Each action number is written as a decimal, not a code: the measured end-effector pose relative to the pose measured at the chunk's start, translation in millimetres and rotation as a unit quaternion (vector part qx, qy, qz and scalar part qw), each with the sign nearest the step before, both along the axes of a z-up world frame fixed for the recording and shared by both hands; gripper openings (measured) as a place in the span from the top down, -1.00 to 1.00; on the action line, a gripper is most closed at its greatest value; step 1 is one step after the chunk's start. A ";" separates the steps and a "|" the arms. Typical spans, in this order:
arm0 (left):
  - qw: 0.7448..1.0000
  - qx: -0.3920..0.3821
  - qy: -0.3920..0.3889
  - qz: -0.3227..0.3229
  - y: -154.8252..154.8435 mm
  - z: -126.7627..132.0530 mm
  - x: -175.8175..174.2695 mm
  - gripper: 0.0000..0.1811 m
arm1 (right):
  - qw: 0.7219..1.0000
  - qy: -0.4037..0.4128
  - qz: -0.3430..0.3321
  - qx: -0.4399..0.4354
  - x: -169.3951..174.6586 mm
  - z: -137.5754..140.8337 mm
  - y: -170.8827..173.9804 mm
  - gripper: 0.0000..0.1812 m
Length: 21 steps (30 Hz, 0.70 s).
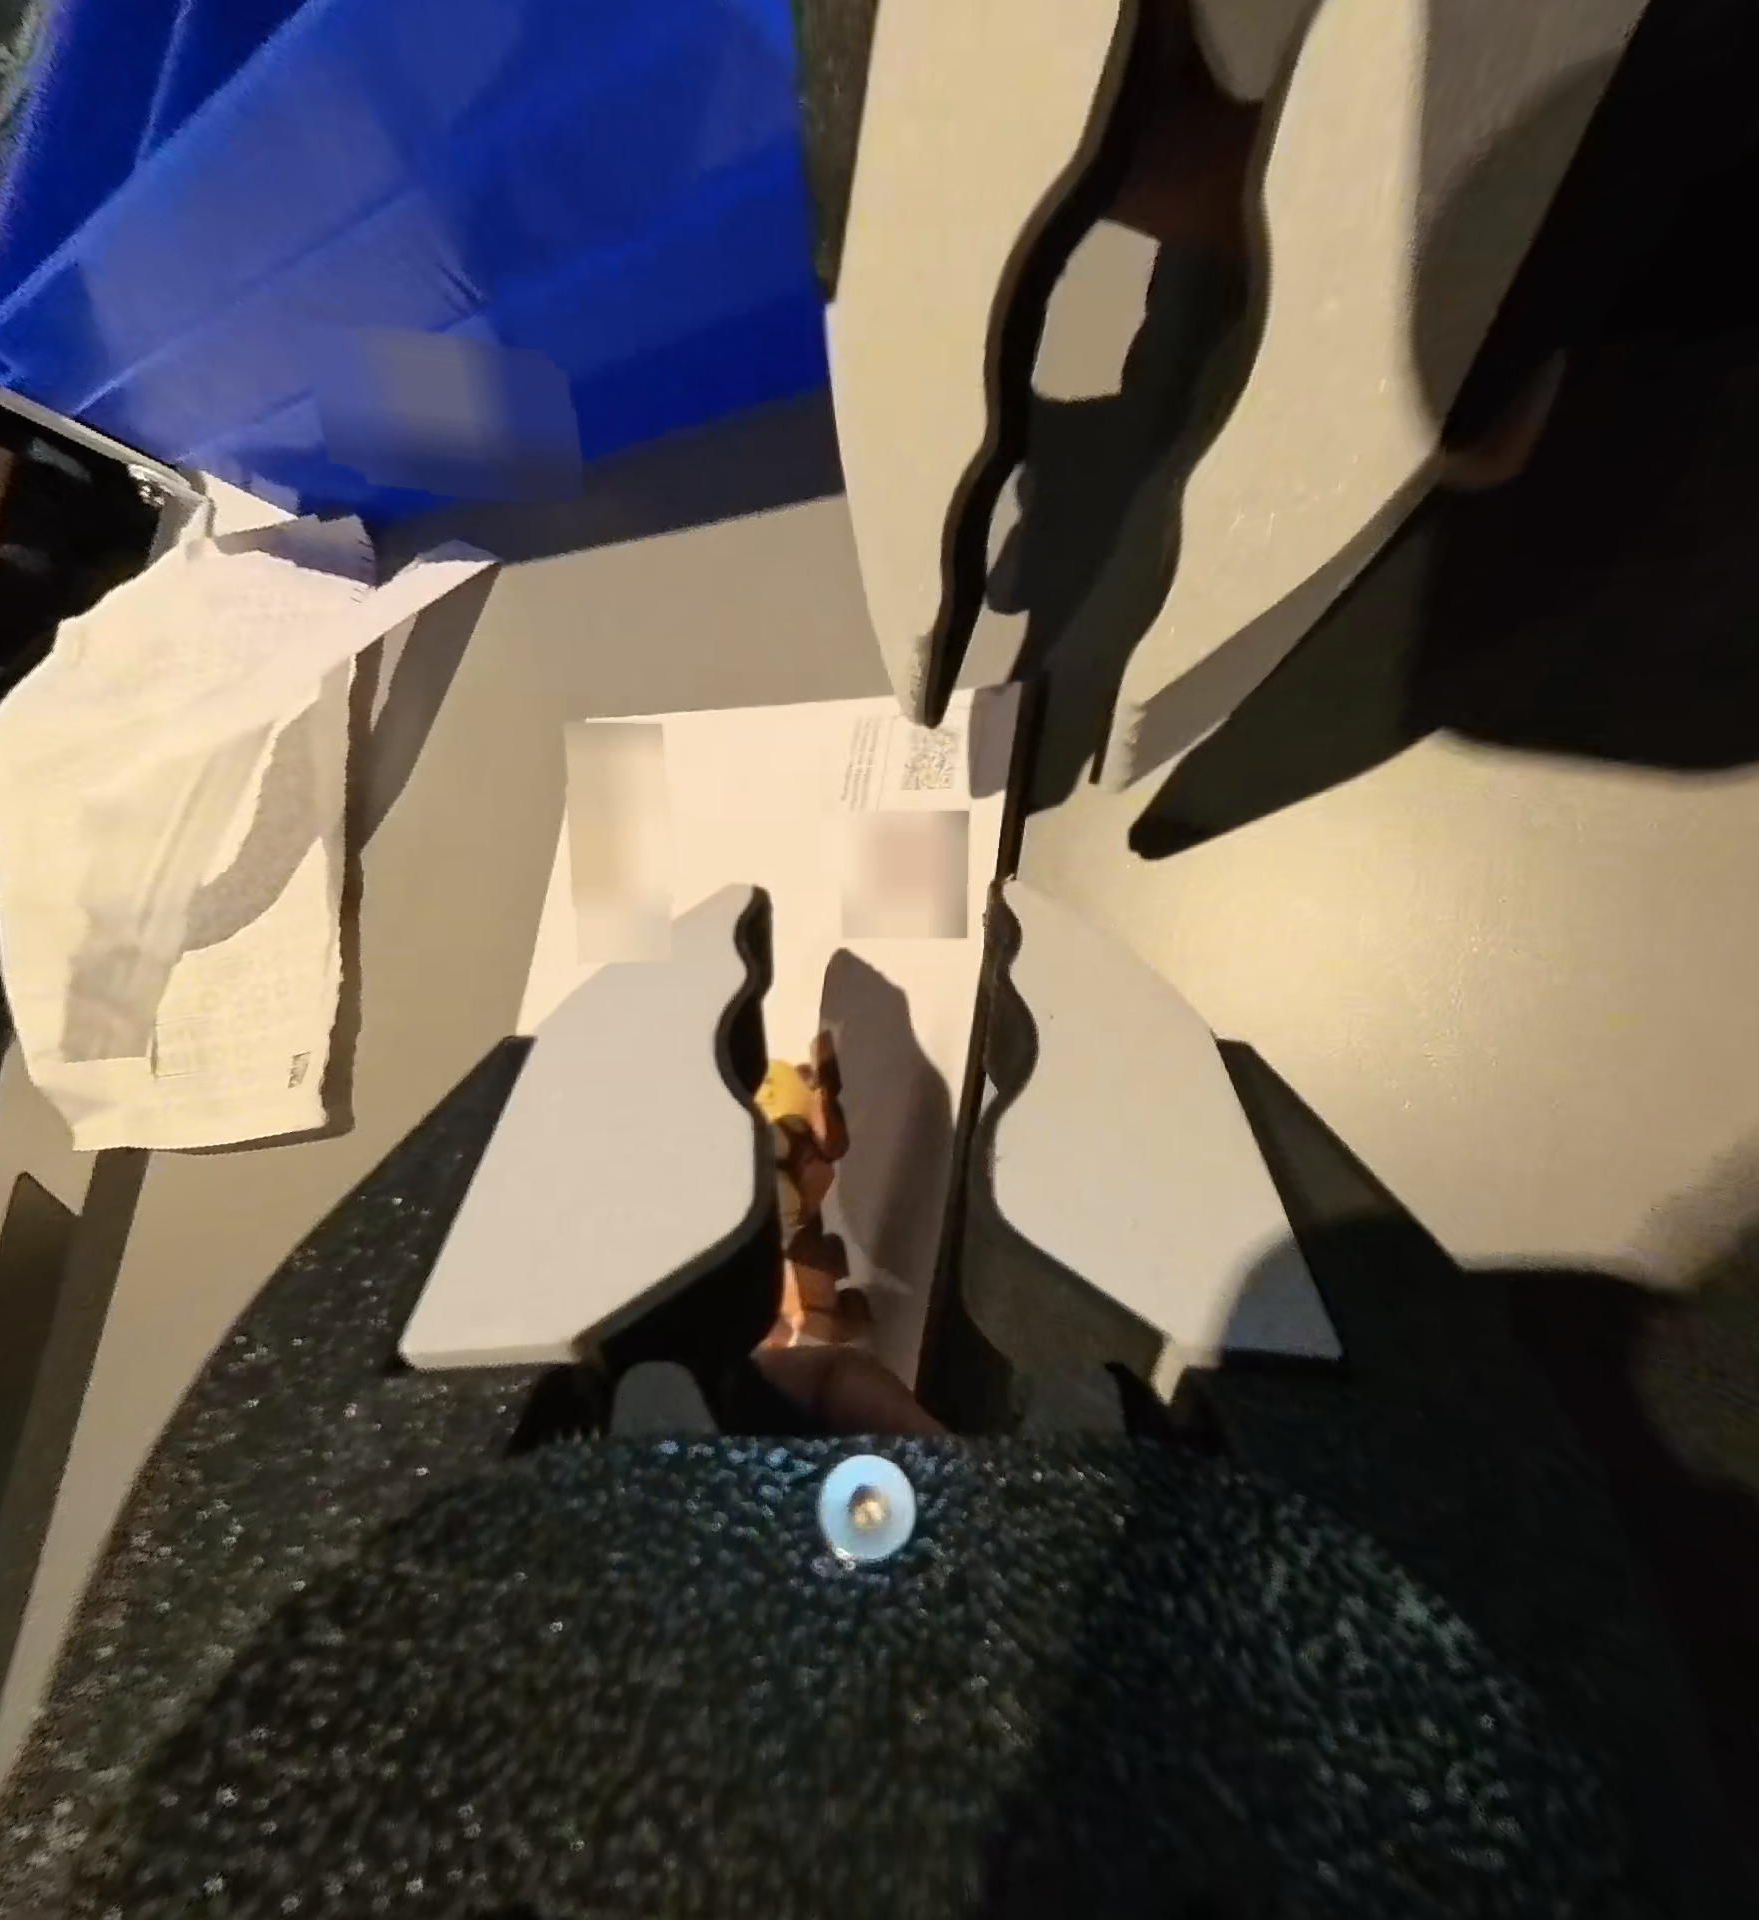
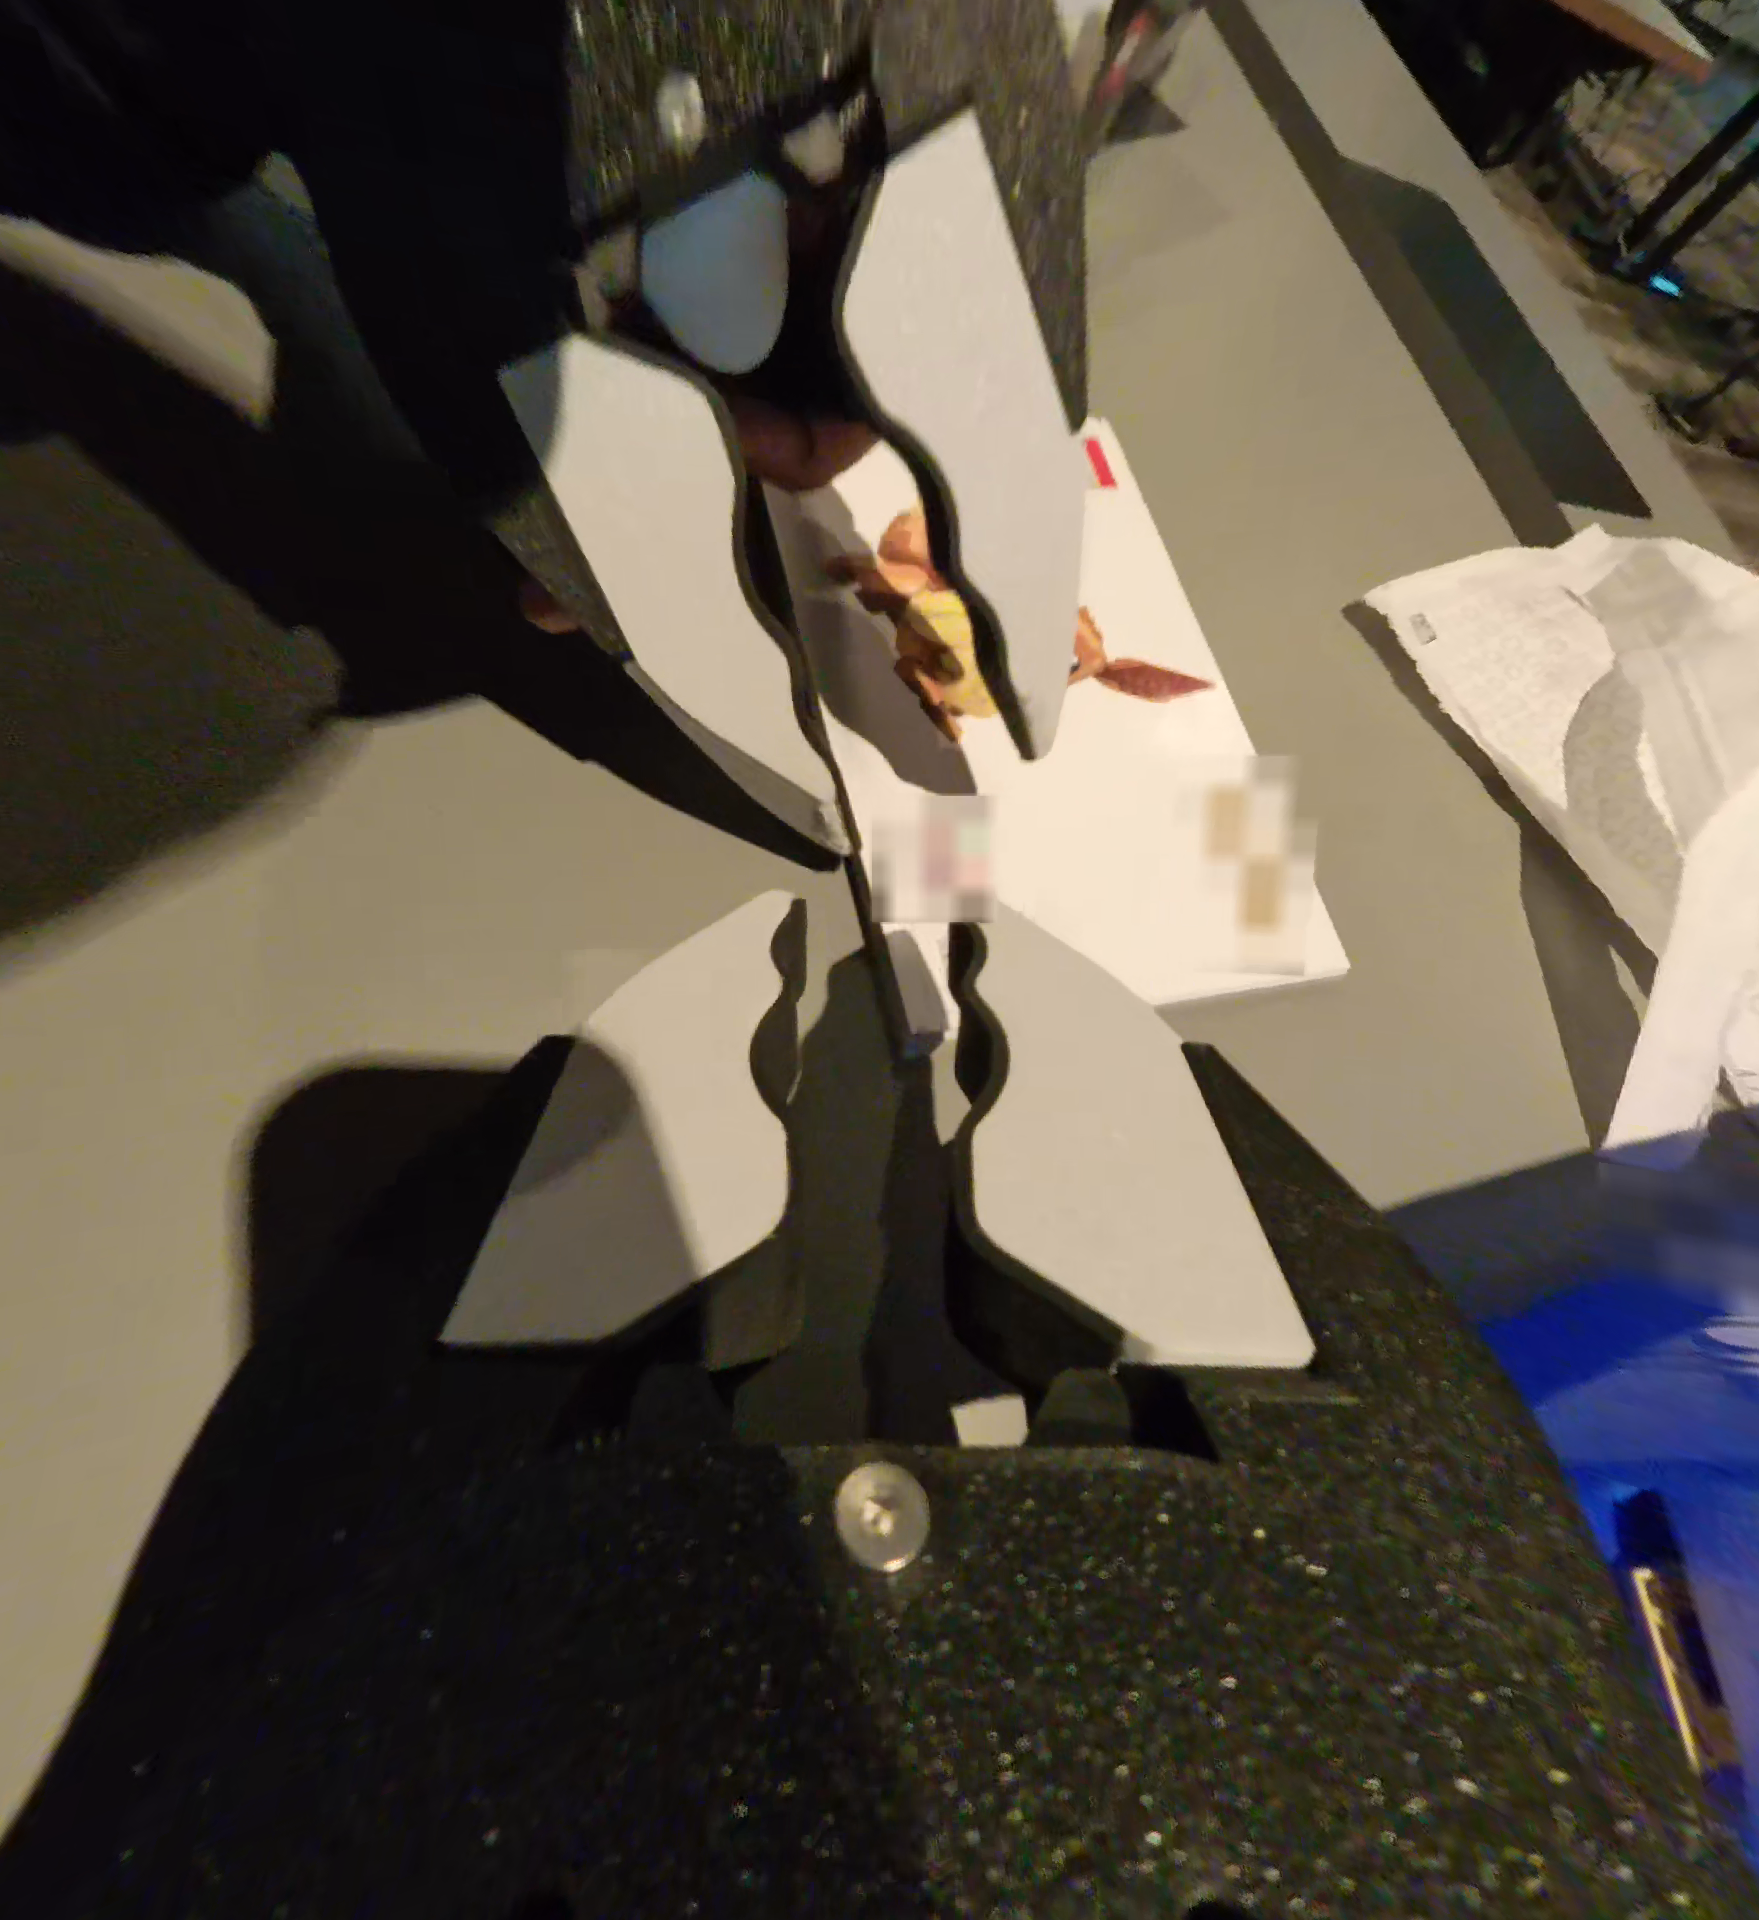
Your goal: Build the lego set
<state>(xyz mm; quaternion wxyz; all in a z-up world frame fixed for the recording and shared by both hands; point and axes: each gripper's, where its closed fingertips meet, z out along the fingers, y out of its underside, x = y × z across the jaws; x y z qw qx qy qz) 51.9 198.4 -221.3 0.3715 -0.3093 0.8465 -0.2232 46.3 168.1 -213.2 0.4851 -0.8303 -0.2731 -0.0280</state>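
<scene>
A white instruction booklet (image 1: 750, 810) lies flat on the grey table (image 1: 1426, 1039); it also shows in the right wrist view (image 2: 1114, 831). A brown and yellow figure (image 2: 922, 623), seemingly printed, is on its page. My left gripper (image 1: 875, 904) hovers over the booklet with jaws apart and nothing between them. My right gripper (image 2: 880, 925) faces it tip to tip over the booklet's corner, jaws apart and empty. Each gripper shows in the other's view: right (image 1: 1020, 748), left (image 2: 927, 795). No loose bricks show.
A torn white paper bag (image 1: 158, 831) lies beside the booklet, also in the right wrist view (image 2: 1633, 779). A blue bag (image 1: 387, 260) lies behind it, also in the right wrist view (image 2: 1633, 1351). Table edge and dark frames are at the far right (image 2: 1477, 260). My left and right fingertips are right by each other.
</scene>
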 end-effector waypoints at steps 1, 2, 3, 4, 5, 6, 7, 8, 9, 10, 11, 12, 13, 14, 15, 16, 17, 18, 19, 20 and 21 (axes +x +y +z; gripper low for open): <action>1.000 0.002 0.004 0.001 -0.5 -1.6 0.2 0.60 | 1.000 0.009 0.003 0.004 0.3 2.2 -1.1 0.74; 1.000 0.005 0.006 0.002 -0.6 -2.8 0.5 0.60 | 1.000 0.013 0.000 0.001 2.6 2.1 -1.7 0.75; 1.000 0.007 0.006 0.003 -0.6 -3.3 0.9 0.60 | 1.000 0.014 -0.006 -0.002 5.4 1.3 -1.9 0.75; 1.000 0.007 0.007 0.002 -1.0 -3.5 0.9 0.61 | 1.000 0.016 -0.009 -0.003 6.5 1.5 -1.9 0.75; 1.000 0.006 0.008 0.002 -1.4 -3.7 0.9 0.62 | 1.000 0.016 -0.009 -0.003 6.4 1.6 -1.7 0.75; 1.000 0.007 0.008 0.002 -1.6 -3.8 1.0 0.62 | 1.000 0.015 -0.008 -0.004 6.2 1.2 -1.7 0.75; 1.000 0.009 0.008 0.002 -1.7 -3.9 1.0 0.62 | 1.000 0.012 -0.007 -0.005 5.9 0.6 -1.8 0.75; 1.000 0.009 0.007 0.000 -2.2 -3.8 0.8 0.62 | 1.000 0.009 -0.006 -0.005 5.6 0.2 -1.9 0.75; 1.000 0.009 0.007 -0.001 -2.7 -3.7 0.7 0.62 | 1.000 0.007 -0.006 -0.005 5.3 0.0 -1.9 0.75; 1.000 0.009 0.007 -0.003 -3.5 -3.8 0.4 0.62 | 1.000 0.004 -0.006 -0.005 5.1 -0.4 -1.9 0.75; 1.000 0.007 0.007 -0.004 -3.9 -3.8 0.4 0.62 | 1.000 0.003 -0.005 -0.005 5.0 -0.7 -1.9 0.75; 1.000 0.006 0.008 -0.005 -4.4 -3.8 0.2 0.62 | 1.000 0.002 -0.005 -0.005 4.9 -0.8 -1.9 0.75; 1.000 0.005 0.007 -0.006 -4.8 -3.9 0.4 0.62 | 1.000 0.003 -0.006 -0.005 5.0 -0.8 -1.9 0.75; 1.000 0.004 0.007 -0.005 -4.7 -3.8 0.6 0.62 | 1.000 0.003 -0.006 -0.005 5.0 -0.7 -1.9 0.75; 1.000 0.004 0.007 -0.004 -4.3 -4.0 0.7 0.63 | 1.000 0.004 -0.006 -0.005 5.0 -0.4 -1.9 0.75; 1.000 0.005 0.006 -0.002 -3.8 -4.0 1.1 0.63 | 1.000 0.004 -0.006 -0.005 5.0 -0.4 -2.0 0.75; 1.000 0.005 0.006 -0.002 -3.4 -4.1 1.2 0.64 | 1.000 0.004 -0.006 -0.005 5.1 -0.5 -2.0 0.75; 1.000 0.005 0.005 -0.001 -3.3 -3.9 1.4 0.64 | 1.000 0.004 -0.006 -0.005 5.0 -0.5 -1.9 0.75; 1.000 0.004 0.005 -0.002 -3.6 -3.8 1.5 0.65 | 1.000 0.004 -0.005 -0.005 5.0 -0.4 -2.0 0.75; 1.000 0.002 0.005 -0.002 -4.0 -3.5 1.4 0.67 | 1.000 0.004 -0.005 -0.005 5.0 -0.5 -2.0 0.75; 1.000 0.000 0.004 -0.003 -4.4 -2.9 1.5 0.70 | 1.000 0.003 -0.005 -0.005 4.8 -0.5 -2.1 0.75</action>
